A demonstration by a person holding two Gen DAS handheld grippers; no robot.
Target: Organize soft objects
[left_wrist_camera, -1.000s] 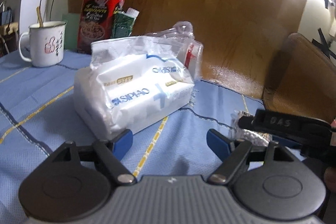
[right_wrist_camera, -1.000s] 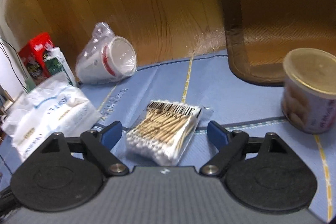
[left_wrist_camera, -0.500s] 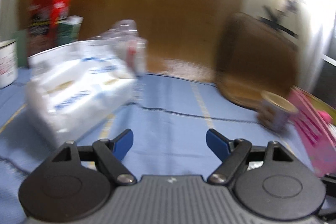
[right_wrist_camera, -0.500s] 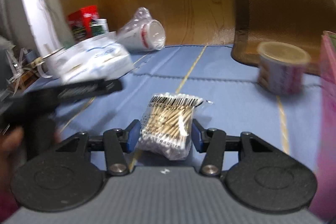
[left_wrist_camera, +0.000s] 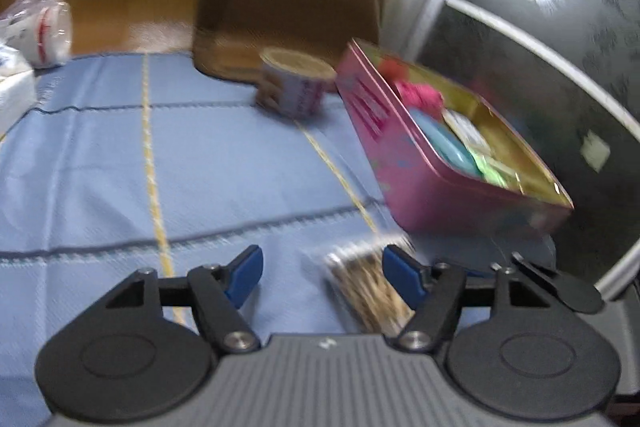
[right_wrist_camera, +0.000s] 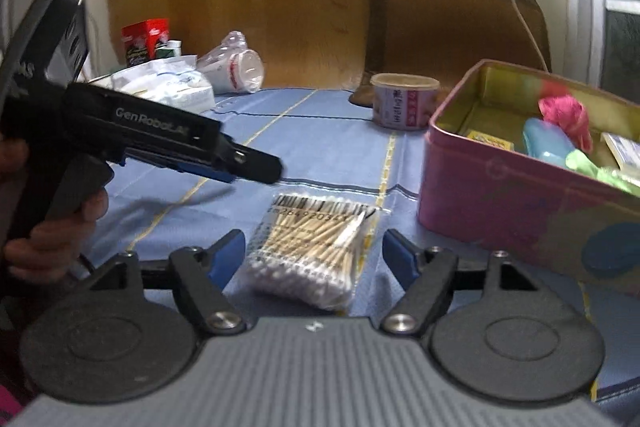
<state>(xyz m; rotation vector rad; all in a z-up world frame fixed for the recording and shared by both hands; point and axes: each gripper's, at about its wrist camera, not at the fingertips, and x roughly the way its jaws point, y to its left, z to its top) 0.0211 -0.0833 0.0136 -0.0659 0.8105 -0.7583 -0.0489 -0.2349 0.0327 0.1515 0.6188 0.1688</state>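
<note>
A clear bag of cotton swabs lies on the blue tablecloth between the open fingers of my right gripper; the pads do not touch it. The bag also shows blurred in the left wrist view, near the right finger of my open, empty left gripper. The left gripper's body hovers to the left above the cloth in the right wrist view. A pink tin box holding soft items stands at the right; it also shows in the left wrist view. A white tissue pack lies at the far left.
A round tub with a tan lid stands behind the tin. A bagged stack of paper cups lies near the tissues, with a red box behind. A brown chair back rises beyond the table edge.
The right gripper closed around the swab bag half a second ago and has opened again, nearer the pink tin. The left gripper has swung right, from the tissue pack toward the tin.
</note>
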